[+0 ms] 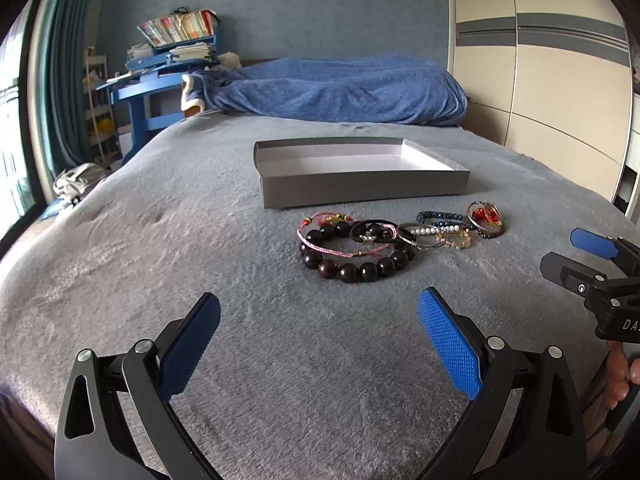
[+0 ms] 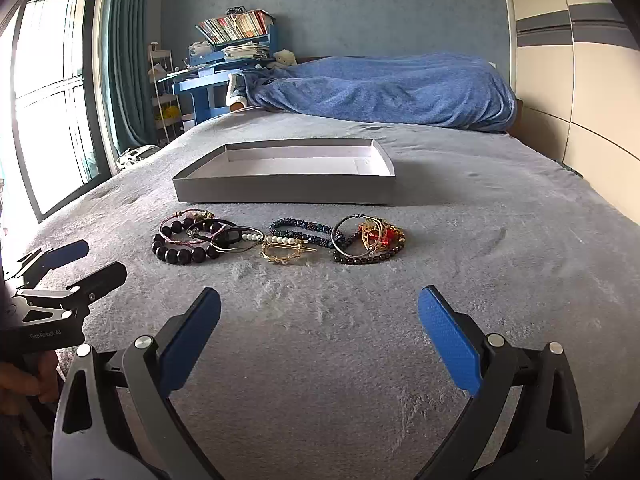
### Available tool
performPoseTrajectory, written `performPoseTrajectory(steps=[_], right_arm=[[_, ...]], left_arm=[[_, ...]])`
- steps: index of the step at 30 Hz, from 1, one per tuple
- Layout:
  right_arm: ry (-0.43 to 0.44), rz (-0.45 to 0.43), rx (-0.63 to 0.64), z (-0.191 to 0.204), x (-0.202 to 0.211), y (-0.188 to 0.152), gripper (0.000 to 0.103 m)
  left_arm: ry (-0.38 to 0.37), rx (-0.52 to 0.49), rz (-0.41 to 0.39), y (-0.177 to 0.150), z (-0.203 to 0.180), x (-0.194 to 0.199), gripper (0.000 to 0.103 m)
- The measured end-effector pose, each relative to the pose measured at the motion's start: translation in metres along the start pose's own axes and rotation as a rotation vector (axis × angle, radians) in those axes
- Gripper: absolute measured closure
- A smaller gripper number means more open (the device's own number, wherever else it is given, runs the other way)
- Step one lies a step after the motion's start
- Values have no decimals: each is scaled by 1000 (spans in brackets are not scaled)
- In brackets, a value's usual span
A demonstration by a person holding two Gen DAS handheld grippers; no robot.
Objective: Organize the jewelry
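A row of jewelry lies on the grey bed cover in front of a shallow grey box (image 1: pixel 360 190) (image 2: pixel 280 192). At the left is a dark bead bracelet (image 1: pixel 354 270) (image 2: pixel 178 255) with a pink cord bracelet (image 1: pixel 320 240) on it. In the middle are a gold piece (image 2: pixel 286 254) and a blue bead bracelet (image 2: pixel 304 228). At the right is a red and gold charm (image 1: pixel 486 215) (image 2: pixel 378 234). My left gripper (image 1: pixel 320 320) is open and empty, short of the dark bracelet. My right gripper (image 2: pixel 320 320) is open and empty, short of the gold piece.
A crumpled blue blanket (image 1: pixel 340 90) lies at the head of the bed. A blue desk with books (image 1: pixel 160 76) and a window with teal curtains (image 2: pixel 52 92) are at the left. Wardrobe doors (image 1: pixel 540 60) line the right side.
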State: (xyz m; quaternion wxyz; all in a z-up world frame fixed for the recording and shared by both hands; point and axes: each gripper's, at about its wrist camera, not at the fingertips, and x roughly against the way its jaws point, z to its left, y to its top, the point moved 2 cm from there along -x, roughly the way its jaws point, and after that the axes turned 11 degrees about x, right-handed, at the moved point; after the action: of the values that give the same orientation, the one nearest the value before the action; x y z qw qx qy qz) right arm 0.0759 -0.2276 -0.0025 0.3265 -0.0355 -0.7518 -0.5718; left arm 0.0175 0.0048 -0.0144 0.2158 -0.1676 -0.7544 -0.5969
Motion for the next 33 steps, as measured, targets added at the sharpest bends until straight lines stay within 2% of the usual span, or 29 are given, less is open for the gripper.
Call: performPoseTrajectory(steps=[33], right_arm=[[3, 0, -8, 1, -5, 0, 5]], left_arm=[[18, -29, 15, -5, -2, -4, 5]])
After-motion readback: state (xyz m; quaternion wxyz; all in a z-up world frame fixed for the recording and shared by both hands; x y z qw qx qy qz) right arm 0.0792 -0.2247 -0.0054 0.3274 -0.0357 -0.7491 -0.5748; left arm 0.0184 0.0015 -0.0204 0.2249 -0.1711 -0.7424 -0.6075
